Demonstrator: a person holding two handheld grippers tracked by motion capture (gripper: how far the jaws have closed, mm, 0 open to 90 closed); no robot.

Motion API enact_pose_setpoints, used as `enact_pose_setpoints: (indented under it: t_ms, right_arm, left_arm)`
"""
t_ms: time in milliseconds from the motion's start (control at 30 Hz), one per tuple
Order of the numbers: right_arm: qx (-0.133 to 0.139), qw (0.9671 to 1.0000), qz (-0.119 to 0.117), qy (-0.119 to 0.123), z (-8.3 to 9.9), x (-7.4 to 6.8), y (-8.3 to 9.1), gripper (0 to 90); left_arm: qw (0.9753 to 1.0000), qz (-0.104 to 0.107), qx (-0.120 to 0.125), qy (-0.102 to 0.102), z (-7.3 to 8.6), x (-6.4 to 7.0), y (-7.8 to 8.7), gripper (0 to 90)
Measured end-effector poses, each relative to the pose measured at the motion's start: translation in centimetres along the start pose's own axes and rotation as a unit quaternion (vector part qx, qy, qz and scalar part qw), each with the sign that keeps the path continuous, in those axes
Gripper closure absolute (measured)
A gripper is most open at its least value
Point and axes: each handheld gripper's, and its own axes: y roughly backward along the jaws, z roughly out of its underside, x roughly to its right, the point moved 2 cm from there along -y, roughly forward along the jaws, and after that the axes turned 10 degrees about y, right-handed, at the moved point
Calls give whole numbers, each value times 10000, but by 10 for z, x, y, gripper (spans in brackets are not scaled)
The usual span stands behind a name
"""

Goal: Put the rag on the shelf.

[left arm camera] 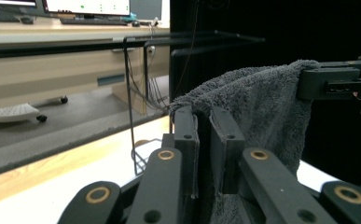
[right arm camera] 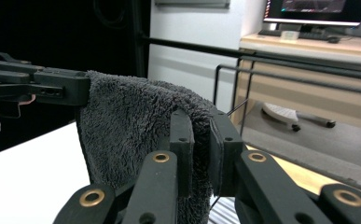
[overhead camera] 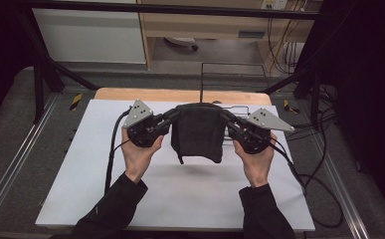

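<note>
White board (overhead camera: pixel 180 199) under both hands, wire rack (overhead camera: pixel 232 107) just behind. Towel (overhead camera: pixel 197 132) hangs off the surface between the claws, top edge running claw to claw. Left gripper (overhead camera: pixel 167 119) clamped on one top corner, right gripper (overhead camera: pixel 228 121) on the other; rack lies just beyond both, neither nearer.

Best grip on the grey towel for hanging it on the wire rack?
Grip the grey towel at its two top corners, one from each side, as the left gripper and right gripper do now: its top edge spans between them and the rest hangs free.
</note>
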Motion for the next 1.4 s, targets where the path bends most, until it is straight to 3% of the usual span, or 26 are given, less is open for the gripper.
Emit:
enact_pose_setpoints:
  t_ms: [733, 1400]
  right_arm:
    - [449, 9970, 619, 82, -33, 32, 20, 822]
    - [890, 9902, 1044, 264, -81, 62, 26, 823]
  left_arm:
    - [9988, 130, 444, -156, -44, 27, -31, 822]
    - [9957, 169, 873, -254, -99, 39, -51, 822]
